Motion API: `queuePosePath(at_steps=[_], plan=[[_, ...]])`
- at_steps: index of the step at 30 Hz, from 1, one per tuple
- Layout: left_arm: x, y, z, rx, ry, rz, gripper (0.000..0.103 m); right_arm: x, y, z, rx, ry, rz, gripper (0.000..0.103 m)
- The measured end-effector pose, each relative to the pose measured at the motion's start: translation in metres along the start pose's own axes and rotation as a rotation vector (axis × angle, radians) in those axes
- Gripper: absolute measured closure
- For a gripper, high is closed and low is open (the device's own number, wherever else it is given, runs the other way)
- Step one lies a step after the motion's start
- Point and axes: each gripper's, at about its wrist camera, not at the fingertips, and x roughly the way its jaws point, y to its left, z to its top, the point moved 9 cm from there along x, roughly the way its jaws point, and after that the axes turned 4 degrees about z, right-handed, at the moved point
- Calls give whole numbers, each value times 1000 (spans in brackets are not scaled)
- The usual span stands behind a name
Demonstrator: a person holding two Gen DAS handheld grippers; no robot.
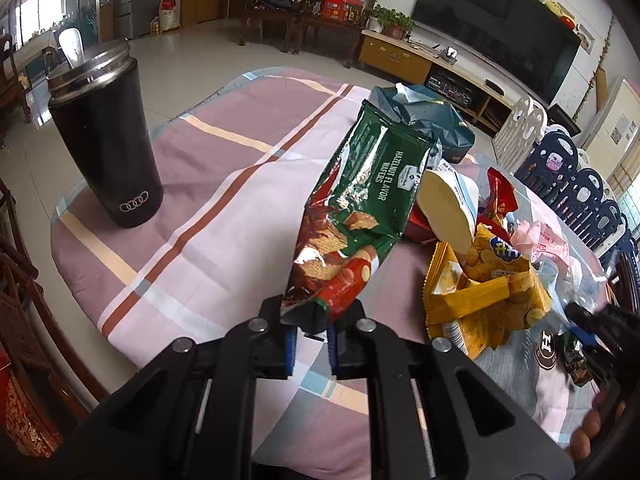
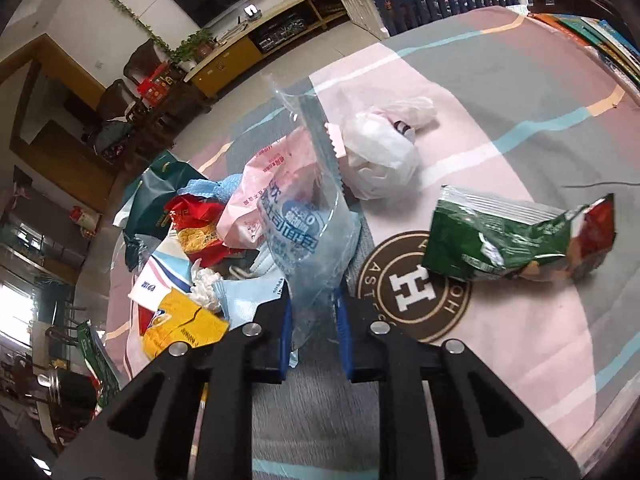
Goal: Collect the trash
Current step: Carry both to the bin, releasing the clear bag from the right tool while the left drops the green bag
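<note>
My left gripper (image 1: 310, 322) is shut on the lower end of a green hazelnut wafers wrapper (image 1: 360, 208), which stands up over the tablecloth. To its right lies a trash pile: a yellow chip bag (image 1: 480, 280), a white tub (image 1: 448, 208), a teal bag (image 1: 432, 120) and a pink bag (image 1: 544, 240). In the right wrist view, my right gripper (image 2: 312, 312) is shut on a clear blue-printed plastic bag (image 2: 304, 224) at the near edge of the pile. A second green wrapper (image 2: 516, 236) lies alone to the right, and a crumpled white bag (image 2: 380, 160) sits behind.
A tall black tumbler (image 1: 104, 136) with a spoon in it stands at the table's left side. The striped pink tablecloth (image 1: 200, 200) covers a round table whose edge drops off to the left. Books (image 2: 600, 36) are stacked at the far right edge.
</note>
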Motion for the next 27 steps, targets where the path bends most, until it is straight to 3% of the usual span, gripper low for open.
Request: queuePosePath(at_steps=[2, 8, 18, 27], plan=[[-8, 0, 1, 6, -11, 15, 90, -25, -4, -1, -28, -32, 1, 85], [-59, -29, -6, 78, -70, -54, 90, -93, -16, -14, -151, -97, -41, 85], [-130, -90, -70, 251, -68, -203, 90, -174, -65, -53, -180, -118, -103, 85], [-167, -116, -98, 325, -87, -267, 90, -208, -66, -64, -227, -131, -113, 85]])
